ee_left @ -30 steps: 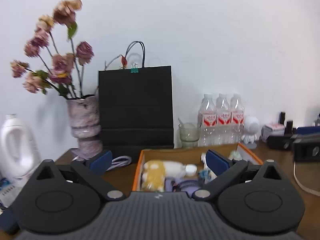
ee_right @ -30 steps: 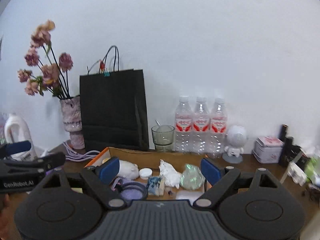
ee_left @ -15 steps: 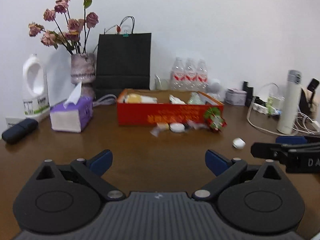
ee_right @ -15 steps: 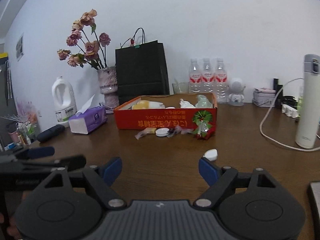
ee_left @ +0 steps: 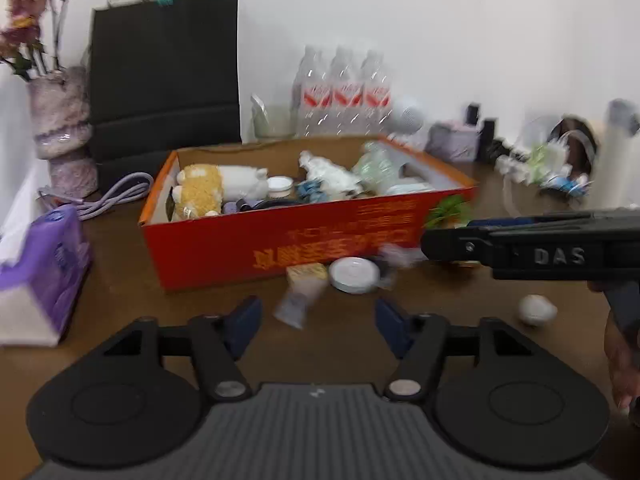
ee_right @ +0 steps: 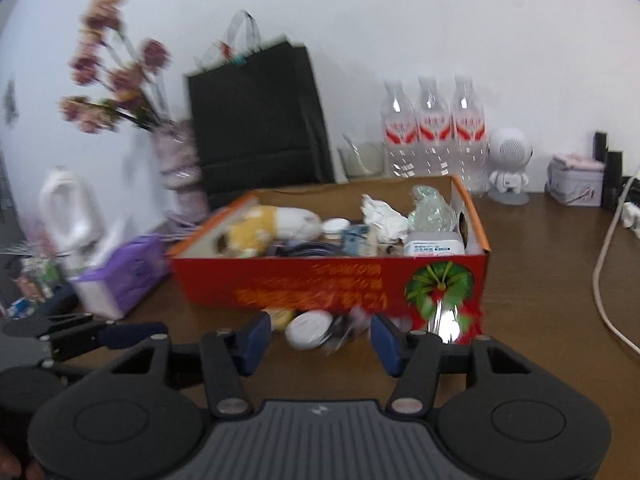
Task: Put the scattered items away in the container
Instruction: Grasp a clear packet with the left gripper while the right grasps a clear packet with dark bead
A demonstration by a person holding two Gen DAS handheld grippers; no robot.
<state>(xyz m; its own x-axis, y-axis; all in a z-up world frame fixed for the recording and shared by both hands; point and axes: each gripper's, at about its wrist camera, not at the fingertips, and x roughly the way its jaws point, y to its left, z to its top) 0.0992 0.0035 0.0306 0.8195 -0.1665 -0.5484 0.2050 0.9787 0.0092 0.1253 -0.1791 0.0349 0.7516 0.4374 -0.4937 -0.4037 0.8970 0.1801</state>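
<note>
Both claws, left (ee_left: 318,322) & right (ee_right: 318,340), just been closing but still apart, nothing btwn. Red box (ee_left: 280,244) on desk (ee_left: 120,280); white cap (ee_left: 354,275), wrappers scattered at its front.

Bright even light, motion blur, fisheye bowing

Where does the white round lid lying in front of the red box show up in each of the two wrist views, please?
Left wrist view: the white round lid lies just right of centre, on the table against the front wall of the red box, beyond the fingertips.
Right wrist view: the lid lies near centre, low, between the two fingers' tips.
Shared landmark: the three water bottles behind the box.
</note>
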